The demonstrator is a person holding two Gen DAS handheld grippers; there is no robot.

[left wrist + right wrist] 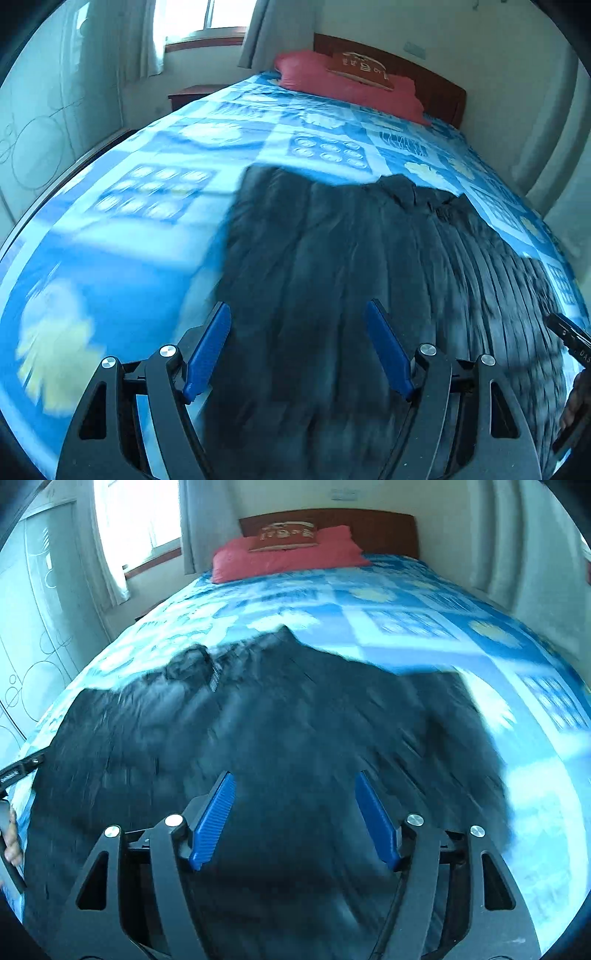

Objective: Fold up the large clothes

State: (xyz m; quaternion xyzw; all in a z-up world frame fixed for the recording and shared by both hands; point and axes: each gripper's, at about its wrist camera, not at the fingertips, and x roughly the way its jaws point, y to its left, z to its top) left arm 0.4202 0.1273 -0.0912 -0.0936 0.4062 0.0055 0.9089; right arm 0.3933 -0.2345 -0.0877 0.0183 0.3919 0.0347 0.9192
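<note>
A dark quilted jacket (332,258) lies spread across the near half of a bed covered in a blue patterned sheet (129,221), its collar end pointing toward the red pillow (347,85) at the headboard (369,520). Motion blur smears both views. By the look of it, the fold is barely begun: the garment lies mostly flat, with only its collar bunched. The left tongs (299,350) hover over the jacket's near hem, blue pads spread, pinching nothing. The right tongs (295,819) hang over the same hem, toward the jacket's right side, likewise spread and empty. The next move probably calls for each pair of tongs to drop onto a hem corner or sleeve and close on the padded cloth before lifting it across.
</note>
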